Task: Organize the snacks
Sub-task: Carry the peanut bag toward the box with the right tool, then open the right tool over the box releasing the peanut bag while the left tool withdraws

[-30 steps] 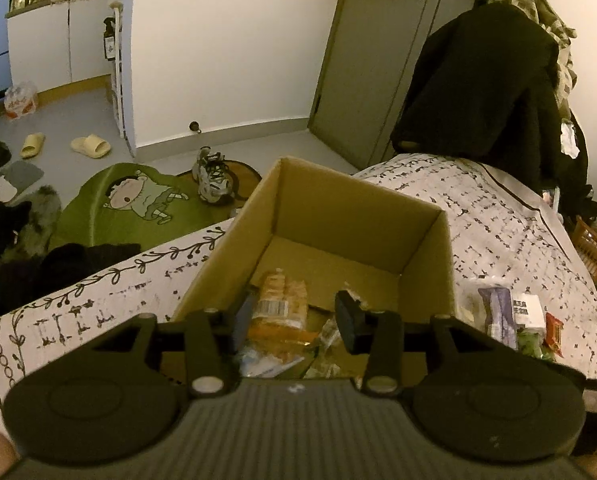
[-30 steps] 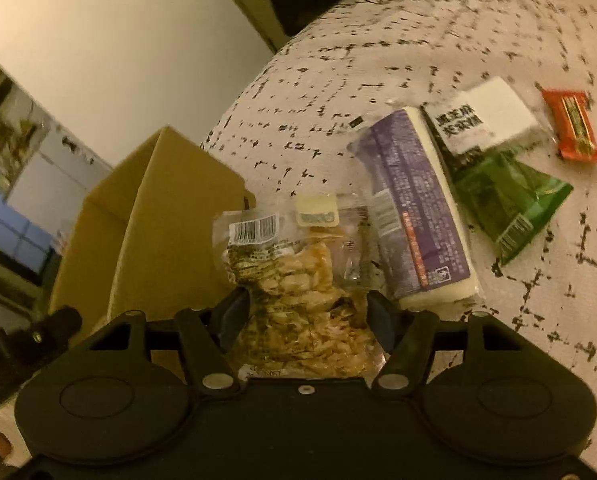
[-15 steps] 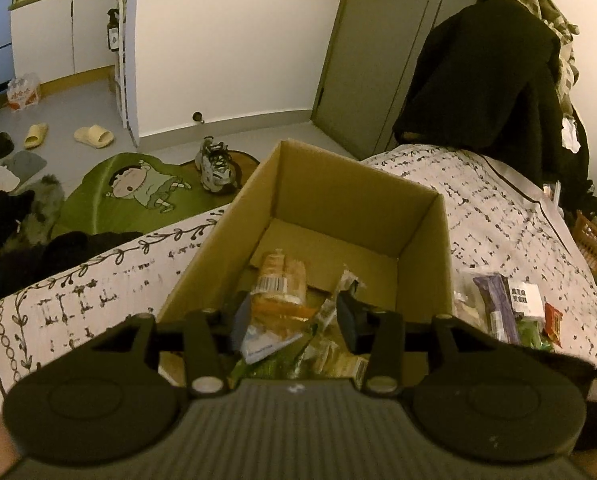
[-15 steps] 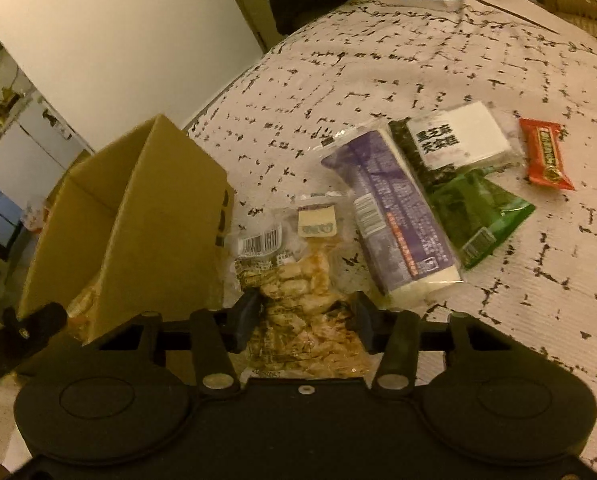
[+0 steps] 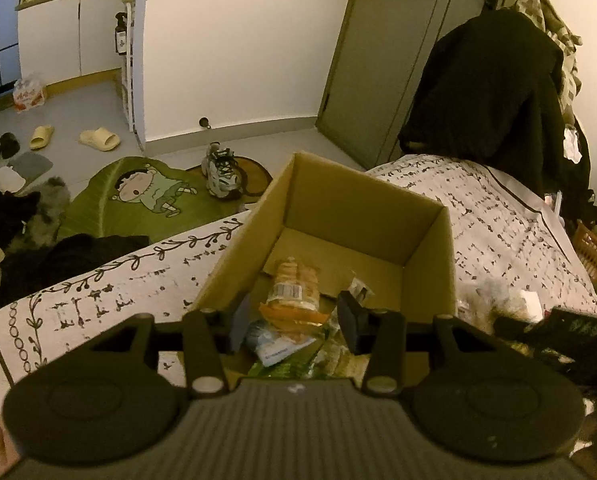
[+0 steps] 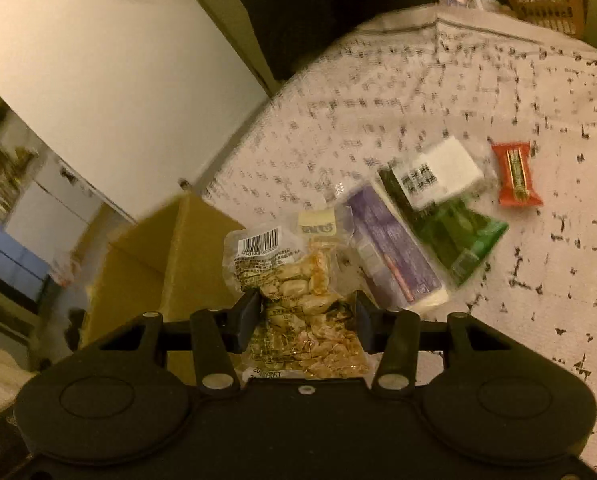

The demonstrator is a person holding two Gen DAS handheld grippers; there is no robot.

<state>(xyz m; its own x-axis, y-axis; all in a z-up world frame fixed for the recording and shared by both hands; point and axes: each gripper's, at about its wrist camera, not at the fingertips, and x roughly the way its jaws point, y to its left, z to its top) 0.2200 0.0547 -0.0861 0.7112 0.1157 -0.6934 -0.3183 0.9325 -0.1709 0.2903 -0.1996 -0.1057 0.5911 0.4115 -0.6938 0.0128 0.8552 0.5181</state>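
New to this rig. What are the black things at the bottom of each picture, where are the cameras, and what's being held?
There is no robot arm: a person holds a two-finger claw in each hand, and a fisheye camera on each looks along its fingers.

The left view shows the left claw over an open cardboard box on a patterned bedspread, with snack packets already inside. It holds nothing.

The right view shows the right claw, whose jaws have just been closing, gripping a clear packet of snacks. On the bedspread lie a purple pack, a green packet, a white packet and a red bar.
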